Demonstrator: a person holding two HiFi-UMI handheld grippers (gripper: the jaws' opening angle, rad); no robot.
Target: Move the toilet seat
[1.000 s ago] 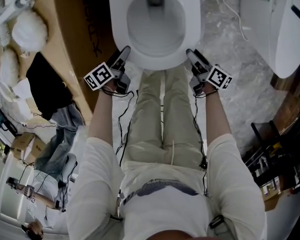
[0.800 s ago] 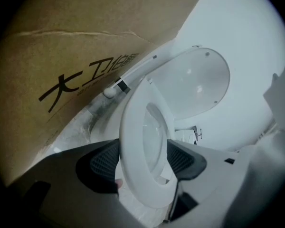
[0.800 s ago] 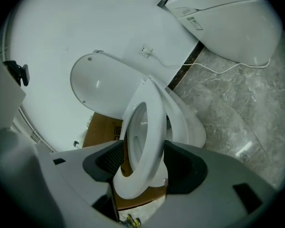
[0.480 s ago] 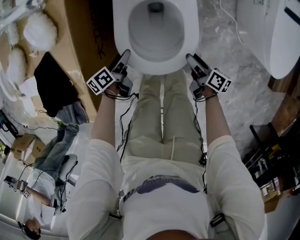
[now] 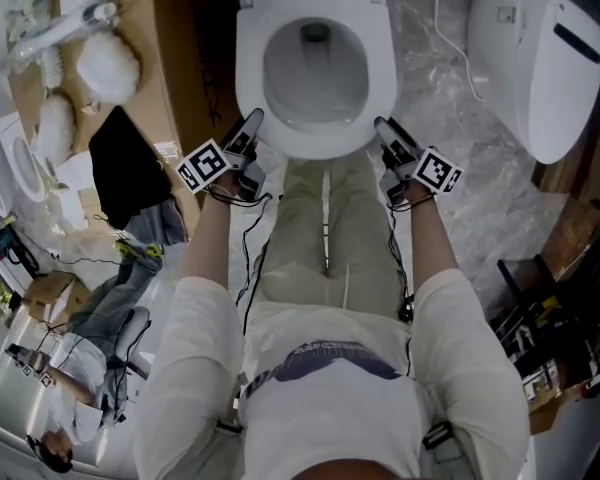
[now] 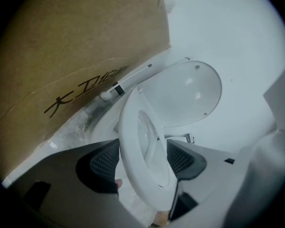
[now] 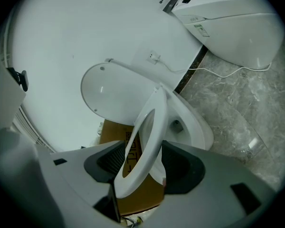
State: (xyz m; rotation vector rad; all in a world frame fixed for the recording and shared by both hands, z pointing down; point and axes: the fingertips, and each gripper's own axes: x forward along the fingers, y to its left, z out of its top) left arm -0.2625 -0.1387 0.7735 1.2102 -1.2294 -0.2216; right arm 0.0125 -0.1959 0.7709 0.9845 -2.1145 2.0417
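Clamped the left tongs point(image 5: 252, 118) on the seat point(image 6: 133, 144) at the left of its front edge, rim standing edge-on between the jaws with a ribbed pad point(image 6: 103, 159) against each face. Gripped the same seat with the right tongs point(image 5: 380, 124) at the right of the front edge; had just been closing those jaws, rim between them, pads touching both sides of it. Held the seat tilted up off the bowl point(image 7: 195, 127), front edge raised at the tongs' tips and back edge farther out from them, neither flat nor fully upright. Saw, past the seat from either pair of tongs, the lid point(image 6: 186, 93) standing open against the white wall point(image 6: 237, 42). Had a brown box point(image 6: 80, 42) close by on the outer side of the left tongs, and a second toilet point(image 5: 528, 58) well apart on the outer side of the right tongs, across a marbled floor point(image 7: 237, 113). Set both tongs side by side, the seat's front arc spanning the gap between them.
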